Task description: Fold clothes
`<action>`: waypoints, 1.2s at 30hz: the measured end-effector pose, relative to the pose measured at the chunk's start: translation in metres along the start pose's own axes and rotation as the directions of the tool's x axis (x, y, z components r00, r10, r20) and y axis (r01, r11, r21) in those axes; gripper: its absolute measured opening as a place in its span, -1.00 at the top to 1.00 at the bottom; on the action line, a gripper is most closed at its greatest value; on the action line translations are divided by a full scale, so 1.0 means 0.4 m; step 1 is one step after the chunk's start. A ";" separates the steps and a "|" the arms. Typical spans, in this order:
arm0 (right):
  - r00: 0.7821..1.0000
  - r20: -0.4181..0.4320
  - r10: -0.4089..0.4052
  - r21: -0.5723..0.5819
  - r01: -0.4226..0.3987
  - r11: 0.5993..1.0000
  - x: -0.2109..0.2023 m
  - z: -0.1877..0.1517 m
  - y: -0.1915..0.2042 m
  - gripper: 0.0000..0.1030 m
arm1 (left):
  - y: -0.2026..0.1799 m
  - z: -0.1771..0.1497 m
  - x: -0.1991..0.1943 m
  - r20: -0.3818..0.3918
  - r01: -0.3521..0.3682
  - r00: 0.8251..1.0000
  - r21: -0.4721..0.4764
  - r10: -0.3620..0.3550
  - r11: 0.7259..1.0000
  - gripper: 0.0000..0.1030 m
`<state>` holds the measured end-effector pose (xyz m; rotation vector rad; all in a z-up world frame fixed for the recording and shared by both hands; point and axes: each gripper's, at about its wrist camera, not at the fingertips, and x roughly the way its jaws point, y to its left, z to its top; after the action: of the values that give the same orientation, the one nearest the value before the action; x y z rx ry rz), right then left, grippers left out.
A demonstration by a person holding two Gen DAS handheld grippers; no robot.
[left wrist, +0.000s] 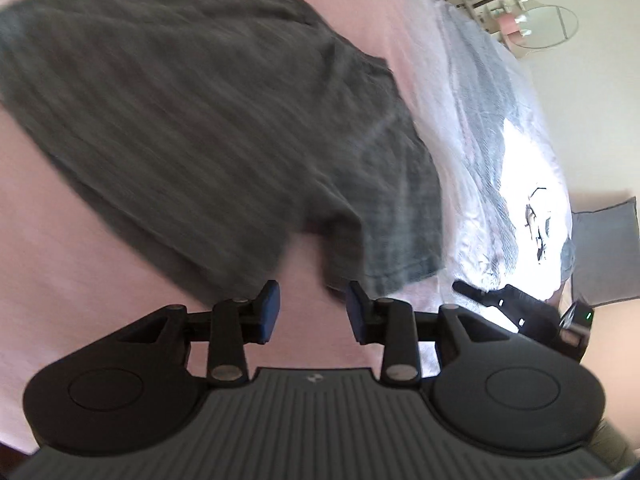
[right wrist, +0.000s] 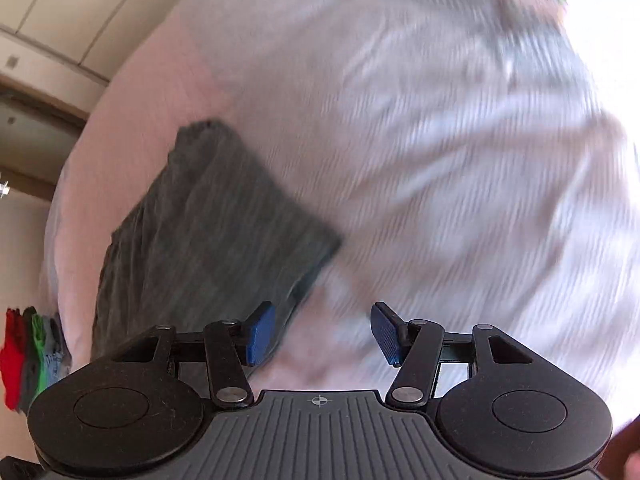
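A dark grey garment (left wrist: 192, 120) lies spread on the pink bed sheet (left wrist: 80, 272); it also shows in the right wrist view (right wrist: 208, 224), folded into a long strip. My left gripper (left wrist: 313, 312) is open and empty, just short of the garment's near hem. A white garment with a dark print (left wrist: 516, 184) lies to its right; in the right wrist view it (right wrist: 440, 140) is blurred and fills the frame. My right gripper (right wrist: 323, 334) is open and empty above the white garment's near edge; it also shows in the left wrist view (left wrist: 520, 308).
A pile of red, green and grey clothes (right wrist: 28, 352) lies off the bed at the left. A grey cushion (left wrist: 604, 256) is on the right. Cupboards (right wrist: 72, 20) and a round glass table (left wrist: 540, 28) stand beyond the bed.
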<state>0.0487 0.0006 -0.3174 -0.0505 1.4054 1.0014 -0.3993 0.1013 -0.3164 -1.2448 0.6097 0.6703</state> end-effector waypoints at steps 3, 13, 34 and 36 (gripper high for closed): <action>0.999 -0.004 0.032 -0.095 -0.032 0.995 0.020 0.047 -0.026 -0.12 | -0.047 -0.030 0.060 0.055 -0.039 0.998 0.063 0.036 0.997 0.20; 0.966 -0.139 0.216 -0.067 -0.227 0.972 0.134 0.101 -0.045 0.87 | -0.028 -0.056 0.160 0.073 0.021 0.997 -0.062 -0.016 0.998 0.99; 0.982 0.032 -0.186 -0.417 0.182 0.891 0.001 0.075 0.100 0.06 | -0.110 -0.091 0.074 0.013 -0.099 0.995 -0.009 0.099 0.995 0.96; 0.986 0.106 -0.130 -0.494 0.166 0.853 -0.030 0.066 0.131 -0.18 | -0.113 -0.050 0.029 0.094 -0.150 0.985 0.043 0.145 0.988 0.94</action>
<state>0.0397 0.0414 -0.2741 -0.5003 1.0267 1.2050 -0.3588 0.0748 -0.3002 -1.1240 0.6435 0.8260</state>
